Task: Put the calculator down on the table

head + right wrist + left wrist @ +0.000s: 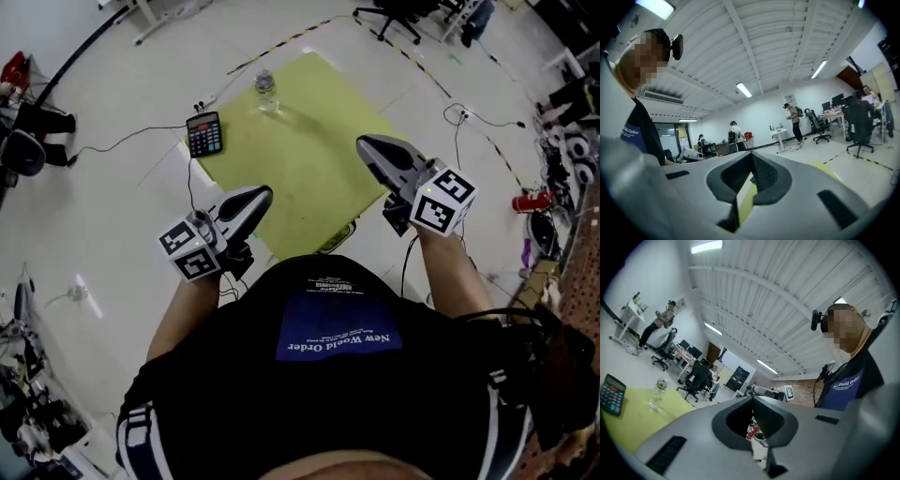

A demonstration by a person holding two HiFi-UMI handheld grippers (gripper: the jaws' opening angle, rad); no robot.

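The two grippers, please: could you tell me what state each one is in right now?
Left gripper: closed, holding nothing.
Right gripper: closed, holding nothing.

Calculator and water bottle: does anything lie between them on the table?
No. The head view shows only bare yellow-green table between the calculator and the water bottle.

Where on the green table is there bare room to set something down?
The green table is bare across its middle, right side and whole near half. That patch is bordered by the calculator at the left edge and the water bottle at the far corner. Only that far-left side is occupied.
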